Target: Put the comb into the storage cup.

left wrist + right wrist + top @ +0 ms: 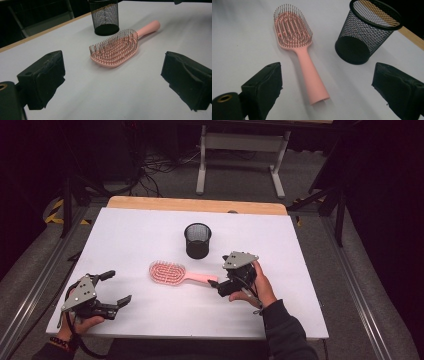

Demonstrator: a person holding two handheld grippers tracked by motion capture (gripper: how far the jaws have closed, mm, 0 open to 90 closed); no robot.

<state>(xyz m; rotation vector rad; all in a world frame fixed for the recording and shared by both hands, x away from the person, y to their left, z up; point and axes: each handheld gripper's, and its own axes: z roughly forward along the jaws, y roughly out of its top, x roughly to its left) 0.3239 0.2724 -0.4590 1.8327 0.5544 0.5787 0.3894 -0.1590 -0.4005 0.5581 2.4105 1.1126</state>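
**Both grippers open, pink hairbrush flat on the table between them**

The right gripper [216,287] sits just off the end of the brush handle, its jaws spread wide and holding nothing. In the right gripper view its gripper [329,90] has one black jaw on either side of the handle's end, which lies between them without touching either. The person's right hand [256,287] wraps the gripper body from behind, under the grey three-cornered plate.

The left gripper [116,288] is at the near left part of the table, well apart from the brush, jaws also wide open and empty. In the left gripper view, its gripper [112,82] points at the bristled head across bare white surface. The left hand [80,324] holds it from below, at the table's near edge.

The pink hairbrush [175,274] lies flat near the middle of the white table [130,240], bristles up, head toward the left gripper and handle running to the right gripper. In the gripper views the brush [117,47] [298,47] rests on its back, its rows of bristles standing upright.

Just behind the brush stands a black mesh cup [197,240], upright, near the brush head but not touching it. The cup [364,35] [105,17] is on the far side of the brush from the person
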